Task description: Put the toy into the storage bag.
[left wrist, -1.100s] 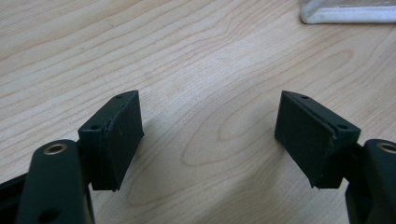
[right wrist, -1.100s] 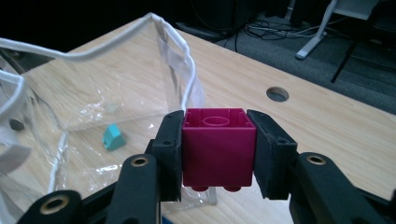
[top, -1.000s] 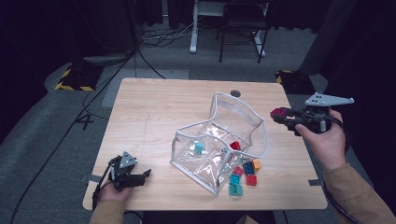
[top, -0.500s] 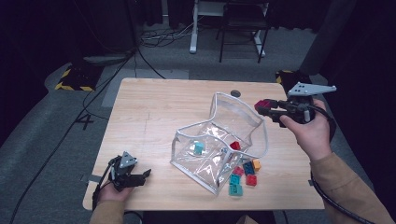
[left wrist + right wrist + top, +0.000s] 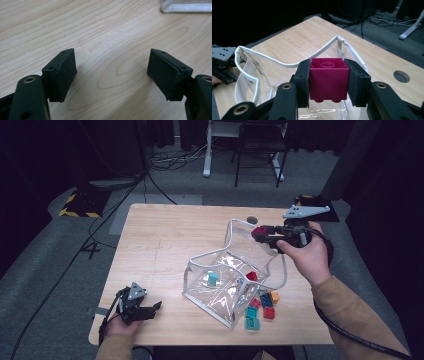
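Observation:
My right gripper (image 5: 260,234) (image 5: 329,79) is shut on a magenta toy brick (image 5: 329,78) (image 5: 259,231) and holds it in the air over the far rim of a clear plastic bag (image 5: 227,280) with white edging (image 5: 287,64). Inside the bag lie a teal brick (image 5: 213,278) and a red brick (image 5: 251,276). Several more bricks (image 5: 261,309), teal, red, blue and orange, lie on the table by the bag's near right corner. My left gripper (image 5: 150,310) (image 5: 112,75) rests open on the wooden table (image 5: 165,245) at the near left, with nothing between its pads.
A round cable hole (image 5: 252,220) (image 5: 401,76) sits in the tabletop near the far edge. Beyond the table stand a chair and desk legs (image 5: 240,155) with cables on the floor. A corner of the bag's white edging (image 5: 186,6) lies ahead of the left gripper.
My right gripper has carried the magenta brick leftward from beyond the table's right side to above the bag's far rim. The left gripper has stayed put.

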### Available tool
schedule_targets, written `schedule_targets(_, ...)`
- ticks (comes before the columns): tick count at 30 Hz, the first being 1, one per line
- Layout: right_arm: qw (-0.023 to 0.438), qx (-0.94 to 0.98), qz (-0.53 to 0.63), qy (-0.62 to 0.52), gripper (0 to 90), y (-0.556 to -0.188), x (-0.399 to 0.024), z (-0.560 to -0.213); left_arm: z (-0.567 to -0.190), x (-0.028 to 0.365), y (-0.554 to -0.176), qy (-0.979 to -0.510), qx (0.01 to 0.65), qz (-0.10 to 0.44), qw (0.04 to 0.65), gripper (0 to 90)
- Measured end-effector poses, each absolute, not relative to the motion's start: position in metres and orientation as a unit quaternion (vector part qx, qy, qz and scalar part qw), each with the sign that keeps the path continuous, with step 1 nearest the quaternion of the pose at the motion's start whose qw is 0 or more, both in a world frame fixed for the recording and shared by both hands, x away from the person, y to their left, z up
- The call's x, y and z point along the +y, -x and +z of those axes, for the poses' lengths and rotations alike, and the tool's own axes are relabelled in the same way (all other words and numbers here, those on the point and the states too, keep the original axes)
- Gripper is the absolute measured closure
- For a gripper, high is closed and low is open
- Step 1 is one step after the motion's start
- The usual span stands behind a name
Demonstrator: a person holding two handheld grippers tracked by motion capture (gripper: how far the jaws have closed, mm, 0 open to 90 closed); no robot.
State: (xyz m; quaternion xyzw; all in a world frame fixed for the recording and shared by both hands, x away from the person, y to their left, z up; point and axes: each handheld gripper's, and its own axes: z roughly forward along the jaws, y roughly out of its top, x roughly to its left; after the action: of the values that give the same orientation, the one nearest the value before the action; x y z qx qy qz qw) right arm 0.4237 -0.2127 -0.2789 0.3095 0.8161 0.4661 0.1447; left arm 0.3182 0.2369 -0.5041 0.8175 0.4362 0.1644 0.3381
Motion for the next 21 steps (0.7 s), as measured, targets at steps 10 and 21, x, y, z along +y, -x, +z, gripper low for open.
schedule_targets(10,0.114,0.832,0.443,-0.313,58.9,-0.438,-0.183,-0.302,-0.504,0.237,-0.318,-0.817,0.436,0.164,0.339,23.7)
schedule_targets(21,0.084,0.852,0.401,-0.326,58.9,-0.45,-0.16,-0.336,-0.504,0.237,-0.318,-0.817,0.436,0.164,0.339,23.8)
